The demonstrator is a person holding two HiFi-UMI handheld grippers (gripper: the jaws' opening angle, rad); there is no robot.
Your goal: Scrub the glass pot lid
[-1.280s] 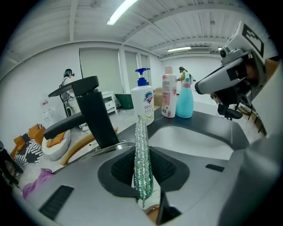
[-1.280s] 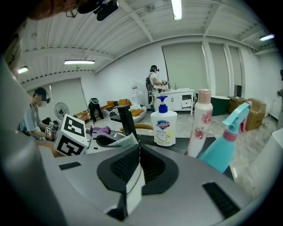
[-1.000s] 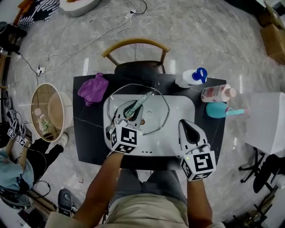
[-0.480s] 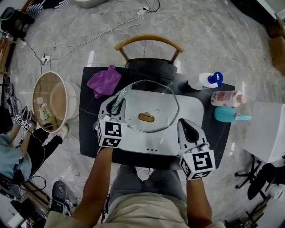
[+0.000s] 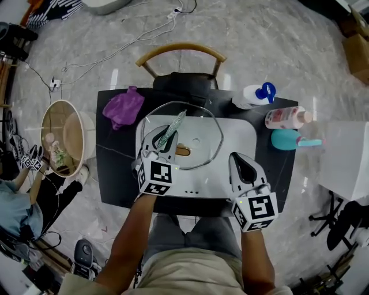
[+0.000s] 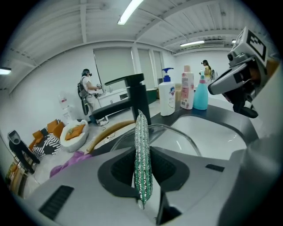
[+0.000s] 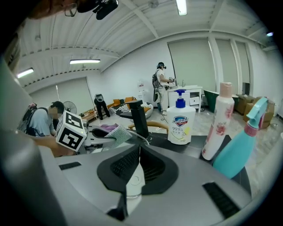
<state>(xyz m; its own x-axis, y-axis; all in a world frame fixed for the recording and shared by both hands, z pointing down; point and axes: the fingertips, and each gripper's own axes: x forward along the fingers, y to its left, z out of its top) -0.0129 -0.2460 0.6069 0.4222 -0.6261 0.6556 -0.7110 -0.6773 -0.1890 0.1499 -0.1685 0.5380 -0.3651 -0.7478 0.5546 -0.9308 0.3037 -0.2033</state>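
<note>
Left gripper [image 5: 164,140]: clamps scrubber [image 5: 174,127] over lid [image 5: 203,125], sink's [image 5: 241,141] left side.
Right gripper [image 5: 241,165]: closed, empty, sink's front edge.
Advice: press scrubber flat, sweep rim to rim, steady lid.

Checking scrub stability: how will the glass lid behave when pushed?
Rigid, smooth glass: the lid will likely slide or rock in the sink, since the right gripper is shut beside it, not holding it. Glass may chip if knocked. The pad in the left gripper looks thin, so it probably bends.

Bright ceiling strips [image 6: 132,11]; sharp; fisheye-warped edges
</note>
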